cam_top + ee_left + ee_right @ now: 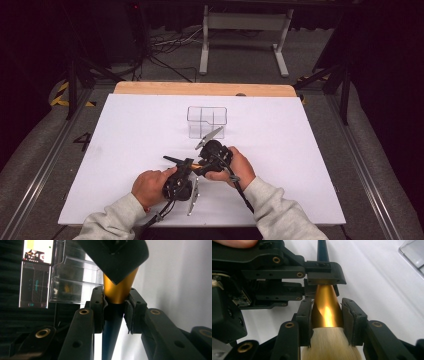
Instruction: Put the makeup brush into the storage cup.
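Over the near edge of the white table, the left gripper and right gripper both pinch a soft-bristled brush with gold ferrule and dark handle, held above the tabletop. Farther off stands a clear plastic divided box.

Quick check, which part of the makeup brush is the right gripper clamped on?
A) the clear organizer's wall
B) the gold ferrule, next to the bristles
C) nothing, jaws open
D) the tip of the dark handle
B: in the right gripper view the right gripper has its pads pressed on the gold ferrule of the makeup brush, just above the pale bristles, while the left gripper grips nearer the dark handle.
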The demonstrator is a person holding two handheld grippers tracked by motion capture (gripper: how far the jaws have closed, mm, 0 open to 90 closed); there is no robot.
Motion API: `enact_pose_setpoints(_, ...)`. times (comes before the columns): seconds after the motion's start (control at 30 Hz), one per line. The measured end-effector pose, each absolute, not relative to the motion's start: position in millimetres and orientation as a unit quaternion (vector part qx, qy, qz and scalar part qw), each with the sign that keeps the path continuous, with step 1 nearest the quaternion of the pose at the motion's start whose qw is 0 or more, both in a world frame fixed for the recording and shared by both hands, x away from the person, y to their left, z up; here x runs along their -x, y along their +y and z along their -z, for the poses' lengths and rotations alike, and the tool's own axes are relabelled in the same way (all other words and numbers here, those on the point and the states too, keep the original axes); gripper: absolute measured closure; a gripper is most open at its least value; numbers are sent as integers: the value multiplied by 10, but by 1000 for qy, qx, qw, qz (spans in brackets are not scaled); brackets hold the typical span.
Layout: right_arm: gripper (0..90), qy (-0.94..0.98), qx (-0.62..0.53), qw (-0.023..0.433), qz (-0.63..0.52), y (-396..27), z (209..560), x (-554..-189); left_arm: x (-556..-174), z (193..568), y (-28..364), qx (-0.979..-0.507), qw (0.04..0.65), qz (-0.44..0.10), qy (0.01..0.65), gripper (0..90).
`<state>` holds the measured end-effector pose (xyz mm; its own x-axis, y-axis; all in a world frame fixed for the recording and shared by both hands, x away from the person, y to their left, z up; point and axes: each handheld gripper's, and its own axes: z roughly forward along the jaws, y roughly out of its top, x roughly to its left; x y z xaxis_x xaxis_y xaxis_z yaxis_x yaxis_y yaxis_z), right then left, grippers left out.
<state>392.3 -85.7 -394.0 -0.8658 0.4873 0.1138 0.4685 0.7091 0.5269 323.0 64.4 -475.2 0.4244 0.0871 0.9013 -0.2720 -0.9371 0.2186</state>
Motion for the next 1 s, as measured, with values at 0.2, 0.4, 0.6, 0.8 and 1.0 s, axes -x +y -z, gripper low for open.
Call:
enact_pose_setpoints(0.2,566,917,-263,28,-299,-940,3874,-3896,-3243,4689,679,-833,175,-522,-45,732)
enact_pose_setpoints(0.4,471,896,-270,68,-346,-1157,3669,-3822,-3301,4671,750,-846,184,-500,-28,732)
enact_pose_setpoints(0.6,396,865,-262,139,-405,-1472,3485,-3695,-3378,4633,831,-854,203,-479,1,733)
enact_pose_setpoints(0.8,353,834,-247,193,-454,-1726,3473,-3607,-3423,4591,909,-859,233,-454,40,733)
enact_pose_setpoints(1.0,312,808,-254,231,-479,-2001,3567,-3522,-3478,4515,993,-858,283,-422,75,733)
